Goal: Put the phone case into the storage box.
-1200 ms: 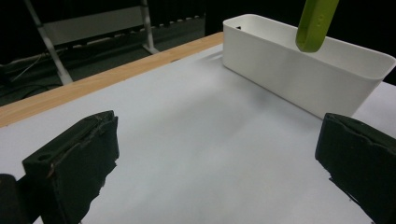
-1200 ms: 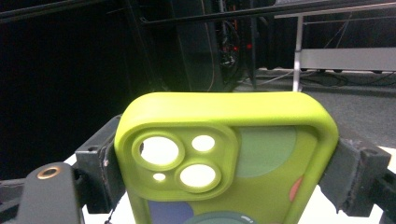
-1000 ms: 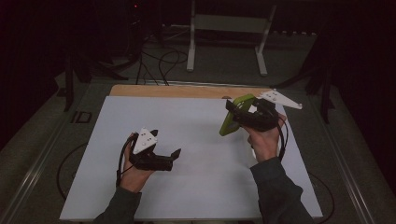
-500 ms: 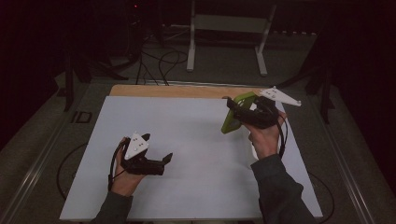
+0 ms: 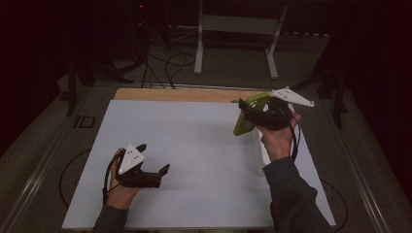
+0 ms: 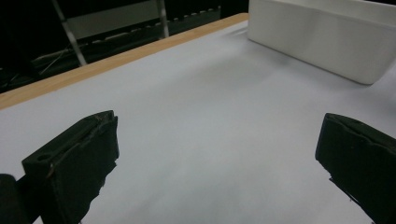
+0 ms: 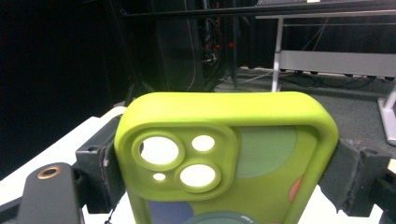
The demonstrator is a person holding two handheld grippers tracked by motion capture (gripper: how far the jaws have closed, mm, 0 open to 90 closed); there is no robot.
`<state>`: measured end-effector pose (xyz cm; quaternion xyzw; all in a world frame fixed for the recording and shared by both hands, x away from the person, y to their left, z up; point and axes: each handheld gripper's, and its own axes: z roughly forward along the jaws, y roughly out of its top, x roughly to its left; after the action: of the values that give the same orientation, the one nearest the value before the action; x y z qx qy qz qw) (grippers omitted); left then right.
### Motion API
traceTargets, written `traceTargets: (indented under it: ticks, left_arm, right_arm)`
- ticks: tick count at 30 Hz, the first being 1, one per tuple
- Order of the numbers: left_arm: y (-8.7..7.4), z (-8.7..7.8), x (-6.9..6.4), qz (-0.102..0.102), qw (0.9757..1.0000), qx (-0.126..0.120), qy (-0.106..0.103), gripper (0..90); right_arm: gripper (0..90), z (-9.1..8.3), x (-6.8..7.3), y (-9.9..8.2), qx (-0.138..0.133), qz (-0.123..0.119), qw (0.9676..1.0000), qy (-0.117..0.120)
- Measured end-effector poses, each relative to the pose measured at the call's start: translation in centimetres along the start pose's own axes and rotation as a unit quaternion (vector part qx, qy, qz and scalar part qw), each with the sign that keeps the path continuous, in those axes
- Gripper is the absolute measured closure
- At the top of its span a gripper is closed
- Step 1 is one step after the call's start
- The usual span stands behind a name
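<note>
Change since the earlier frames: my left claw [image 5: 153,167] has drawn back toward the near left corner of the counter; my right claw [image 5: 248,110] has held its place, raised at the far right with its load.

1. Counter [image 5: 194,145]. White sheet over the top, with a wooden strip [image 5: 180,94] bare along the far edge. I see both again in the left gripper view, the sheet [image 6: 210,121] pale and plain, the strip [image 6: 107,60] running off to the left.

2. White bin [image 6: 322,37]. Rectangular, low-walled, seen in the left gripper view at the far right of the sheet. In the high view its wall [image 5: 262,150] shows just beside my right forearm.

3. Phone case [image 7: 224,163]. Lime green, three camera cut-outs in one corner. It sits upright between the jaws of my right claw [image 7: 224,179], which press on its two long sides. In the high view the case [image 5: 248,114] is held up above the right side of the counter, over the far end of the bin.

4. Left claw [image 6: 215,163]. Jaws spread wide, nothing between them, low over the bare sheet and well apart from the case.
</note>
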<state>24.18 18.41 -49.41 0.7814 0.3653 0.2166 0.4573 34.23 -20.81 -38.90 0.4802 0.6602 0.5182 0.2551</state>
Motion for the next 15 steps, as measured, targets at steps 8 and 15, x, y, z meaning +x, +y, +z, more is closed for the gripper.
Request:
traceTargets:
  ticks: [8,15]
  left_arm:
    - [-0.8,-0.3,0.2,-0.005,1.0000,-0.003,-0.001,0.0]
    - [-1.6,-0.6,0.5,-0.009,1.0000,-0.003,-0.001,0.0]
  right_arm:
    - [15.6,0.1,-0.6,0.1,0.000,0.004,0.9999,-0.011]
    - [15.6,0.1,-1.3,0.3,-0.001,0.010,0.9997,-0.020]
